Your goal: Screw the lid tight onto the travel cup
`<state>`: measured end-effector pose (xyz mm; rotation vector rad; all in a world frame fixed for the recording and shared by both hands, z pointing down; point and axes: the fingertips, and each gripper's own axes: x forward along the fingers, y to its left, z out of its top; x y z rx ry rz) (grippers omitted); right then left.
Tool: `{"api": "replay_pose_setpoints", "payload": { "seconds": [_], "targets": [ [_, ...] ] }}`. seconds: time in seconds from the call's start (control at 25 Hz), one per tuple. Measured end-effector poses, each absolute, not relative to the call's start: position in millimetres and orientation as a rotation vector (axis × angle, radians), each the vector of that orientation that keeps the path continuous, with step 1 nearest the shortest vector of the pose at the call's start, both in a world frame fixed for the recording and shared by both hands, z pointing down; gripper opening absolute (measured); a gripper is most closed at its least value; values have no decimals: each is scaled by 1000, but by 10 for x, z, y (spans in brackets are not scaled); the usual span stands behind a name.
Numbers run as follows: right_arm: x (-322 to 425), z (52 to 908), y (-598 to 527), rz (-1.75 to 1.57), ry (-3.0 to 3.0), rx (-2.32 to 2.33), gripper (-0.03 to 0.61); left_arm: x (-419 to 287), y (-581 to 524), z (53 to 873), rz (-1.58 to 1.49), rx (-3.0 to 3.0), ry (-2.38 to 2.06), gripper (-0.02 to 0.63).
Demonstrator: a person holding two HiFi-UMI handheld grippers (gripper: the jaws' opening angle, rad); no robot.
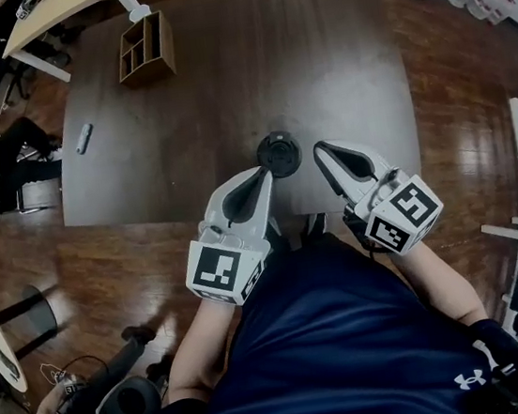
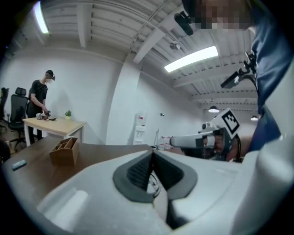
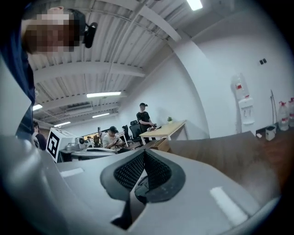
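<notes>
on the table [image 1: 224, 83], the travel cup [image 1: 280, 154] stands between the left gripper [image 1: 260, 175] and right gripper [image 1: 323, 155], both closed, empty.

No legible words or numerals were found in any view. One brand sign was noted: a small white emblem [image 1: 469, 379] of two interlocked curves, without lettering, on the navy shirt [image 1: 351, 331], low at the right of the head view. The cube of the left gripper [image 1: 265, 172] carried a black-and-white square marker [image 1: 220, 269]; the cube of the right gripper [image 1: 321, 150] carried a second marker [image 1: 407, 210]. Both were coded block patterns, not characters. The same patterns showed in the gripper views, likewise not readable as text. A red label [image 3: 238, 86] on the bottle of the white water dispenser [image 3: 245, 112] by the far wall was too small to read.
</notes>
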<state>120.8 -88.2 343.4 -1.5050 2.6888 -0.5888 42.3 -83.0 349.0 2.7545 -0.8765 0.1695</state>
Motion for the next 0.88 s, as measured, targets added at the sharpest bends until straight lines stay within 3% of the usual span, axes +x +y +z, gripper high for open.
{"api": "replay_pose_setpoints", "payload": {
  "seconds": [0.24,0.88],
  "targets": [
    [1299,3320,-756,-354,2705,-1563,11,649,-719,3358,200,2789,-833,5],
    [1491,3264,-686,-294,2705,-1651,11,753,-702,3492,184,2742,-859,5]
  ]
}}
